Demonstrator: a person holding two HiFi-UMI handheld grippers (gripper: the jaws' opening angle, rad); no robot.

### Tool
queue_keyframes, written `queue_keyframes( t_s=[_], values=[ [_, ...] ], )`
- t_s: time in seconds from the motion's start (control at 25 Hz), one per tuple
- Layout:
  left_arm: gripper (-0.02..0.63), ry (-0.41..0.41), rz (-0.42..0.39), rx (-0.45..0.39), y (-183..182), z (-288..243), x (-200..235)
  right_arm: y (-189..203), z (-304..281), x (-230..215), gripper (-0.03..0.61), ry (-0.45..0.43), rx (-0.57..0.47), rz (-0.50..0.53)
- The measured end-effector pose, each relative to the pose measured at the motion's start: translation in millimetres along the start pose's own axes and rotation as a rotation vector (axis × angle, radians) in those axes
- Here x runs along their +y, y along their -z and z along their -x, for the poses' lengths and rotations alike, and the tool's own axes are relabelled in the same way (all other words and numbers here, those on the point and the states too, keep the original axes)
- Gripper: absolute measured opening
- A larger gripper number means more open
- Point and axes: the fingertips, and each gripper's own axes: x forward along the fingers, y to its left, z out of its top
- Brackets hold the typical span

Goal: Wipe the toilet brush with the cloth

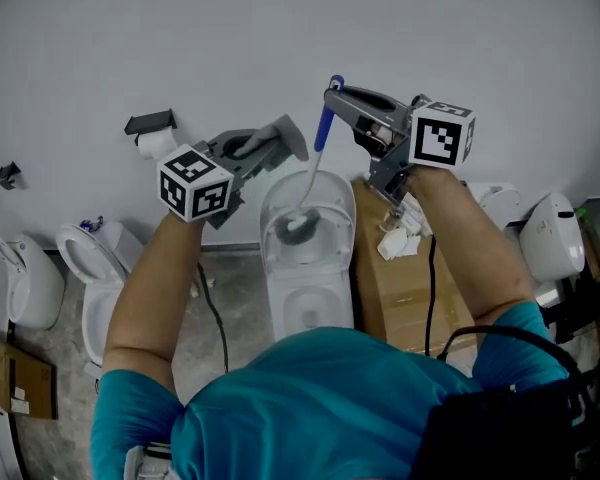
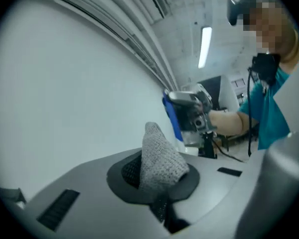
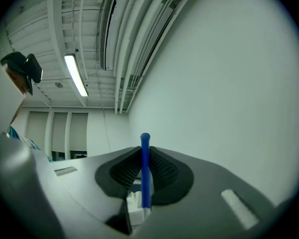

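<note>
The toilet brush has a blue handle (image 1: 325, 123), a white shaft and a grey bristle head (image 1: 298, 227) that hangs over the white toilet (image 1: 310, 298) in the head view. My right gripper (image 1: 333, 95) is shut on the top of the blue handle (image 3: 145, 156), which stands upright between the pads of that gripper (image 3: 144, 176). My left gripper (image 1: 272, 150) is shut on a grey knitted cloth (image 1: 289, 136), held up left of the handle and apart from it. In the left gripper view the cloth (image 2: 159, 158) sticks up from that gripper (image 2: 157, 178), with the blue handle (image 2: 171, 117) beyond.
A plain white wall stands close behind both grippers. A cardboard box (image 1: 400, 298) with white scraps sits right of the toilet. More toilets stand at the left (image 1: 92, 268) and right (image 1: 552, 233). A paper-roll holder (image 1: 152, 133) hangs on the wall.
</note>
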Motion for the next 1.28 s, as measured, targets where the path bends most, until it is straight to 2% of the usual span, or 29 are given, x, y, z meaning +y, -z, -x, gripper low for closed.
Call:
queue_keyframes(
  t_s=[0.12, 0.24, 0.36, 0.48, 0.76, 1.08, 1.28],
  values=[
    [0.012, 0.056, 0.147, -0.068, -30.9, -19.9, 16.7, 4.5, -4.4, 3.4, 0.051, -0.088, 0.029, -0.029],
    [0.012, 0.202, 0.282, -0.107, -47.7, -41.0, 0.6, 4.0, -6.6, 10.4, 0.051, -0.139, 0.027, -0.035],
    [0.012, 0.341, 0.39, -0.136, -56.0, -51.3, -24.0, 3.2, -8.2, 16.0, 0.051, -0.154, 0.028, -0.02],
    [0.012, 0.385, 0.458, -0.145, -55.0, -52.0, -30.1, 2.7, -7.9, 15.4, 0.051, -0.146, 0.031, -0.002],
    [0.012, 0.489, 0.524, -0.195, -62.2, -35.4, -33.9, 4.0, -5.8, 7.1, 0.051, -0.104, 0.034, 0.0],
    [0.012, 0.575, 0.511, -0.191, -65.6, -28.6, -43.8, -4.9, -4.6, 8.4, 0.051, -0.126, 0.017, -0.016],
    [0.012, 0.605, 0.481, -0.153, -55.7, -19.1, -57.0, -9.3, -3.2, 12.7, 0.051, -0.115, -0.002, -0.016]
  ],
)
